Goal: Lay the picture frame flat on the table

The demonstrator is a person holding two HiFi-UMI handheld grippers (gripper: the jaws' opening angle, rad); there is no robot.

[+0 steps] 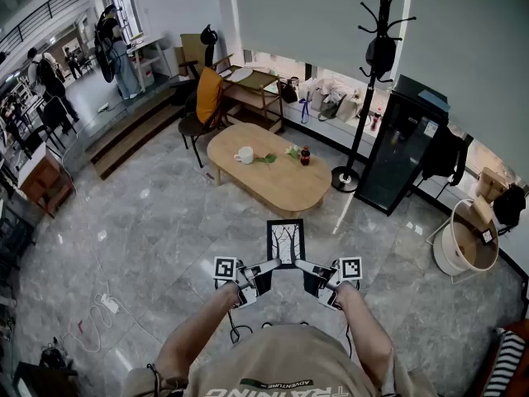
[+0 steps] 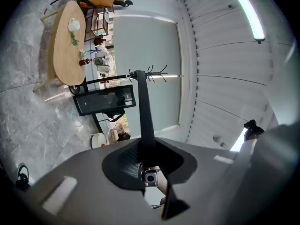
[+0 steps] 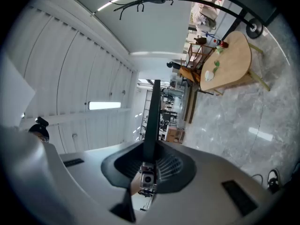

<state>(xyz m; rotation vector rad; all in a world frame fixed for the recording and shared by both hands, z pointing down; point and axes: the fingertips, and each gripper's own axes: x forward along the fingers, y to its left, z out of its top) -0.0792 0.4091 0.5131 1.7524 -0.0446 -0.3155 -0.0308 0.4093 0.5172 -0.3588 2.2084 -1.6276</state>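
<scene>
**Q:** Where is the picture frame?

**A:** I hold the picture frame in the air in front of my chest, above a grey marble floor. It is well apart from the oval wooden table beyond it. Its face is turned up towards my head camera: a black border around a print of bare black trees on white.

**Q:** What are your tongs doing?

**A:** Both are clamped on it. My left tongs pinch its lower left edge and my right tongs pinch its lower right edge. In each gripper view the frame shows edge-on, as a dark bar rising from between jaws pressed onto it.

**Q:** Is there any writing to read?

**A:** On my tan shirt, 1 word reads clearly: "ADVENTURE". The larger letters below it are cut off by the picture's edge. On the table stand 1 white cup and 1 small dark bottle with a red cap. Its label is too small to read.
</scene>
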